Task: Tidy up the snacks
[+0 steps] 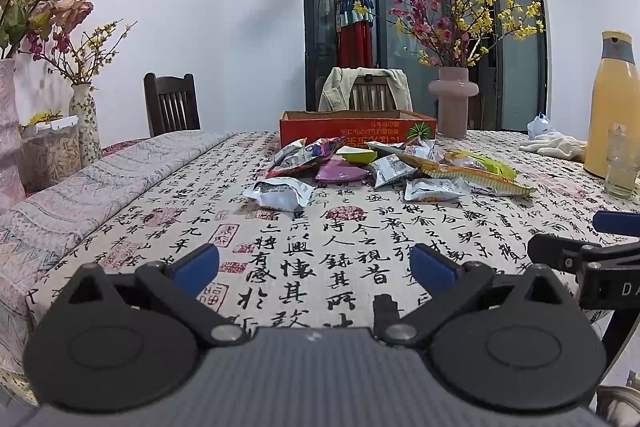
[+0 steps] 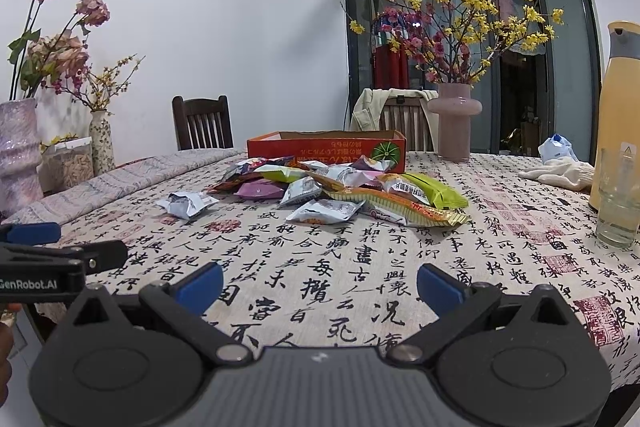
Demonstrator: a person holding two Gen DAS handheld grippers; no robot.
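Several snack packets (image 1: 384, 167) lie in a loose pile mid-table, white, purple, green and orange ones; the pile also shows in the right wrist view (image 2: 340, 191). One white packet (image 1: 278, 191) lies apart at the left, also in the right wrist view (image 2: 186, 203). An open orange cardboard box (image 1: 356, 129) stands just behind the pile, also in the right wrist view (image 2: 326, 147). My left gripper (image 1: 314, 267) is open and empty, low over the near tablecloth. My right gripper (image 2: 320, 285) is open and empty, beside the left one, well short of the pile.
A pink vase with flowering branches (image 1: 453, 101) stands behind the box. A yellow thermos (image 1: 614, 103), a glass (image 1: 622, 163) and a white cloth (image 1: 554, 143) are at the right. Vases (image 1: 84, 123) and a folded blanket (image 1: 100, 179) are at the left. Chairs (image 1: 172, 103) stand behind.
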